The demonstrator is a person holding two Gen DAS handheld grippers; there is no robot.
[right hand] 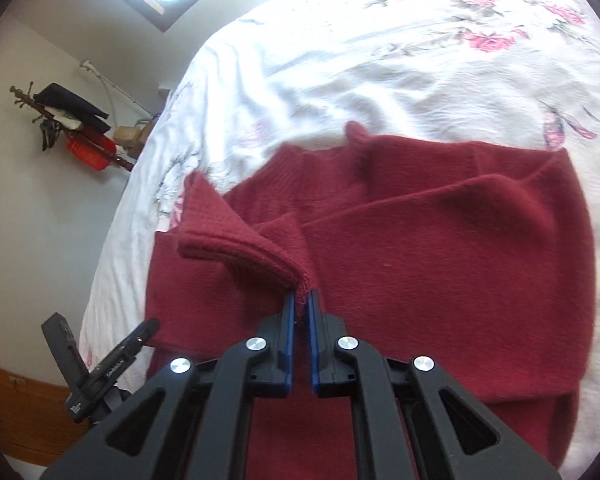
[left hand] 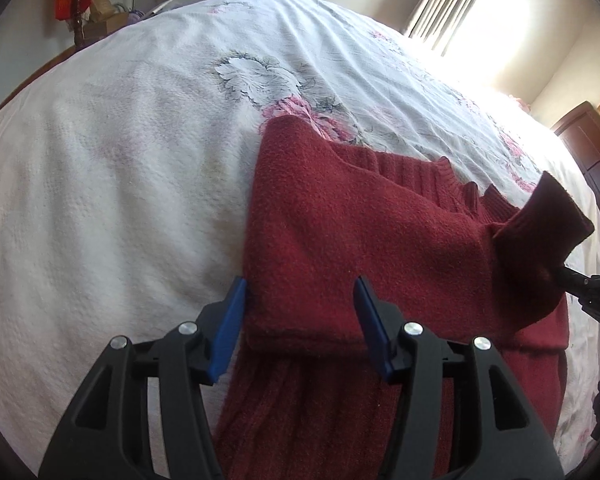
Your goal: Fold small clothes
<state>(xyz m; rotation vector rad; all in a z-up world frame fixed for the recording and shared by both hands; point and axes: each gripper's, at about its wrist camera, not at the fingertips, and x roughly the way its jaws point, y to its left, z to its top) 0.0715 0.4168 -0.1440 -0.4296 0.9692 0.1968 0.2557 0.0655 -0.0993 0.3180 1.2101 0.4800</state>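
1. The sweater [right hand: 440, 248], dark red knit, lies on the bed [left hand: 120, 160], directly ahead of both claws and partly beneath them.
2. Done so far, by the look of it: one sleeve [left hand: 340, 232] lies folded across the body, its outer edge forming a straight side just ahead of the left claw. In the right wrist view a second layer runs across the body ahead and to the right of the right claw, so that side seems folded in as well.
3. In hand: the right claw [right hand: 302, 300] is clenched on the ribbed cuff [right hand: 236, 236], which stands lifted off the body, ahead and to the left of the tips. The sleeve is raised, not yet laid flat.
4. The left claw [left hand: 300, 300] is released, its jaws wide apart. The folded sleeve edge sits between them, but neither pad clearly presses the fabric.
5. Left to do, I judge: lay the held cuff down onto the body, then fold the sweater over lengthwise. The collar [left hand: 440, 184] lies far ahead of the left claw, the lower part runs back under both claws.
6. Bed around the sweater shows a white floral sheet [right hand: 420, 40], wrinkled ahead of the right claw.
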